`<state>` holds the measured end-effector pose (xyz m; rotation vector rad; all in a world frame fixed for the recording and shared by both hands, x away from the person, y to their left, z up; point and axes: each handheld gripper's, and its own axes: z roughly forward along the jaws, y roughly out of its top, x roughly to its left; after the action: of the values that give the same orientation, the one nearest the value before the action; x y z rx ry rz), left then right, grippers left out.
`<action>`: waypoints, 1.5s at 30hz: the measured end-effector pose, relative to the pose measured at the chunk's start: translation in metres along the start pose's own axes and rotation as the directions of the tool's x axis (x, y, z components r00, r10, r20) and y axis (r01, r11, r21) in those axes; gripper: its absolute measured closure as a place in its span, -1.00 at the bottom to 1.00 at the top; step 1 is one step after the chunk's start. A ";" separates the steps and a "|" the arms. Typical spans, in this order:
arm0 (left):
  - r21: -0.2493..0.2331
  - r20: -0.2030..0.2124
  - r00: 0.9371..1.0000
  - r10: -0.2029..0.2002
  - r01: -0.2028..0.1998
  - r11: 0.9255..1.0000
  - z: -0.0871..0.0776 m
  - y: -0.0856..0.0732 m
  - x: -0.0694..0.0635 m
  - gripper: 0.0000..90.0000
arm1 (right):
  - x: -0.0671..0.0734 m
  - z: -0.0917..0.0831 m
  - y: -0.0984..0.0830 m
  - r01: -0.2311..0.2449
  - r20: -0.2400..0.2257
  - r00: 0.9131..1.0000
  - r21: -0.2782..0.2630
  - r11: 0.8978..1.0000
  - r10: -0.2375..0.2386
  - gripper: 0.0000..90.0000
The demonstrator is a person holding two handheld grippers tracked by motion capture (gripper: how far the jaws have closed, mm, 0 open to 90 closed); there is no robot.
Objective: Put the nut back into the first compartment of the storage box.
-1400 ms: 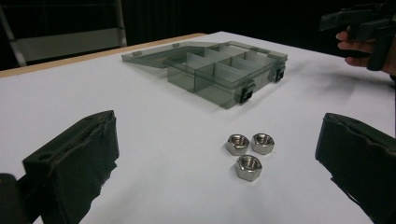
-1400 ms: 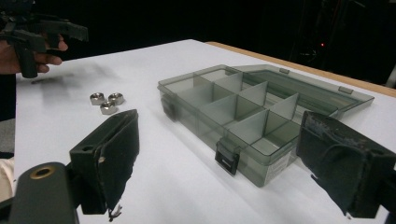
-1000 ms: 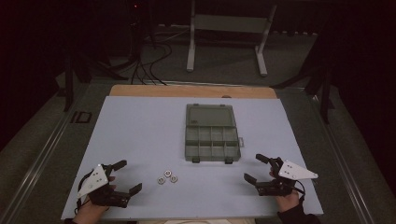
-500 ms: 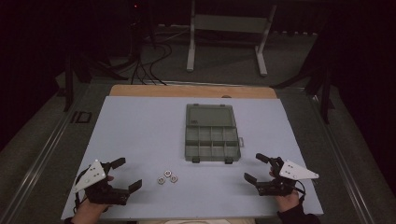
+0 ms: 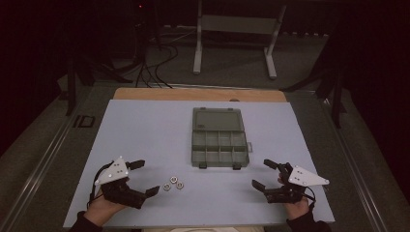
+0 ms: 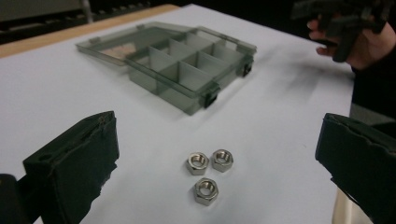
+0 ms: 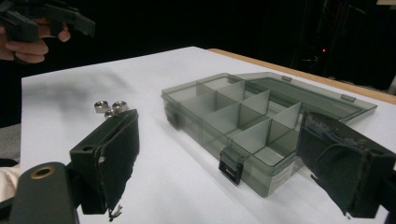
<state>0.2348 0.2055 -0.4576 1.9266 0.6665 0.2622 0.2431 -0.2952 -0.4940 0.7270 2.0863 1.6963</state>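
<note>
Three silver hex nuts [image 5: 173, 184] lie close together on the white table, near its front edge and left of centre. My left gripper [image 5: 146, 177] is open just left of them; in the left gripper view the nuts [image 6: 210, 170] sit on the table between its spread jaws. An open grey-green compartment box [image 5: 218, 140] lies mid-table, its lid flat behind it and its compartments empty. My right gripper [image 5: 261, 173] is open at the front right, apart from the box [image 7: 243, 121], with nothing between its fingers.
The white table sheet [image 5: 145, 130] has a wooden strip [image 5: 198, 94] along its far edge. Beyond it stand a metal frame [image 5: 234, 29] and cables on a dark floor. A small black item [image 5: 84, 121] lies off the table's left side.
My left gripper has shifted right and slightly forward, closer to the nuts. The right gripper has hardly moved.
</note>
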 end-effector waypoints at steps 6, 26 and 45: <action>0.069 0.043 0.999 0.005 -0.008 0.998 0.013 0.002 -0.002 -0.98 | 0.001 0.001 0.000 0.002 -0.011 1.000 0.004 1.000 -0.002 -0.70; 0.311 0.060 0.997 0.051 -0.067 0.948 0.048 -0.006 -0.010 -0.53 | 0.002 0.003 0.000 0.003 -0.018 1.000 0.017 1.000 -0.002 -0.70; 0.491 -0.006 0.998 0.058 -0.048 0.870 0.077 -0.006 -0.003 0.28 | 0.001 0.002 -0.001 -0.002 -0.021 1.000 0.012 1.000 0.003 -0.70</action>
<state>0.2661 0.1464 -0.4972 2.4365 0.7452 0.1534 0.2435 -0.2927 -0.4949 0.7183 2.1126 1.7014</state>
